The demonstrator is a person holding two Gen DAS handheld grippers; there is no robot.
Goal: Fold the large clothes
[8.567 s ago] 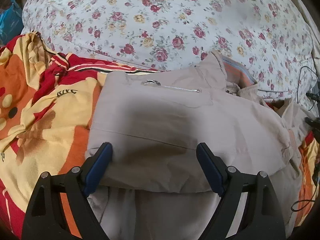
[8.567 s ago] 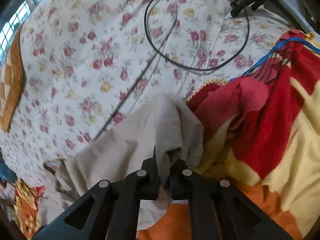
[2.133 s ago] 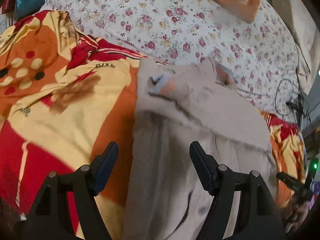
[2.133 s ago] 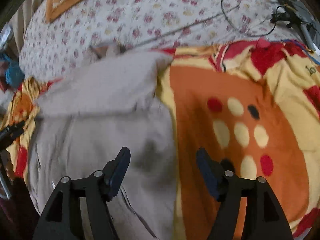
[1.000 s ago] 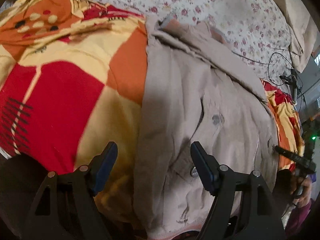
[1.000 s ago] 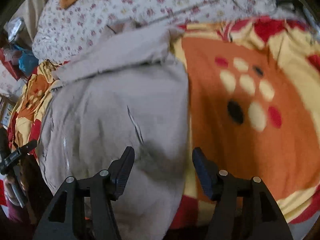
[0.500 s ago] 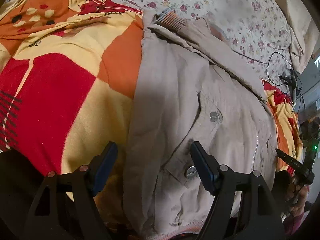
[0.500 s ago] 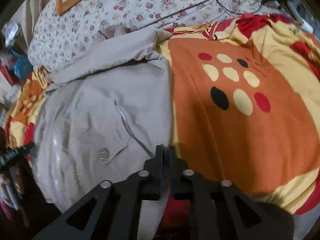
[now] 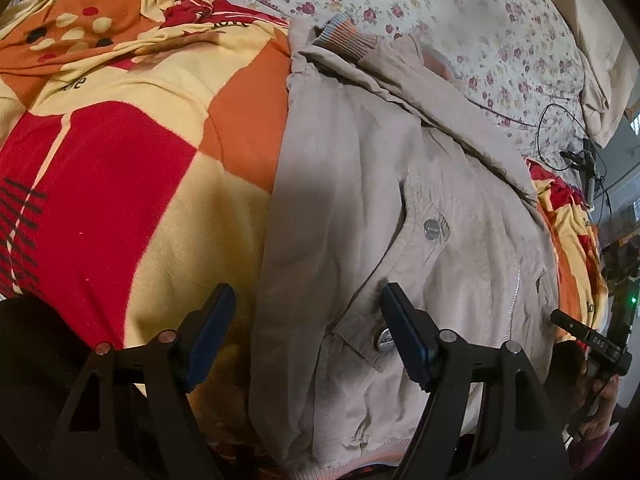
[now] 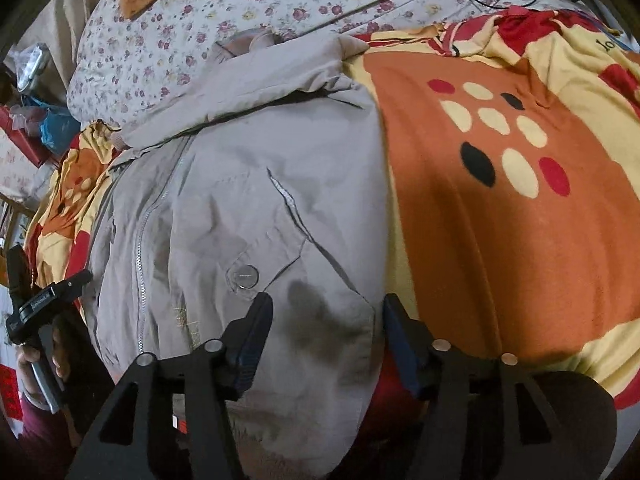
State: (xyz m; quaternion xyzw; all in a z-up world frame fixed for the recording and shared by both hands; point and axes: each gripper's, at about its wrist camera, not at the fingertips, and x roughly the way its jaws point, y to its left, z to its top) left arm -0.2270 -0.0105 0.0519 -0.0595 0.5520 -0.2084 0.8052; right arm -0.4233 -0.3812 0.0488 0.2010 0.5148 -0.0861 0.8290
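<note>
Now we have the beige jacket (image 9: 360, 184) lying front-up along the patterned blanket (image 9: 132, 184), its sleeves folded across the chest at about twelve o'clock in both views and its hem hanging toward us at six o'clock. Beyond it, at one o'clock in the left wrist view, the flowered sheet (image 9: 460, 12) carries a loose black cable (image 9: 548, 136).

What has just changed is on our right side. The right gripper (image 10: 326, 332) was pinched shut half a second ago; its jaws have just been opening and now stand apart, straddling the jacket's lower right edge near the hem, with cloth lying between them but the pads not pressing on it. The snap button (image 10: 246, 276) sits just above its left finger, at eleven o'clock from the gap.

Our left gripper (image 9: 308, 336) is unchanged from a second ago: jaws wide apart, hovering over the lower left edge, the cloth's border running between the fingers, nothing clamped.

We judge that both tools are now lined up on the two hem corners. With the sleeves already in, the likely next step is to close on both corners and carry the hem up toward the collar (image 9: 340, 36). The thick hem may bunch or slip from one side.
</note>
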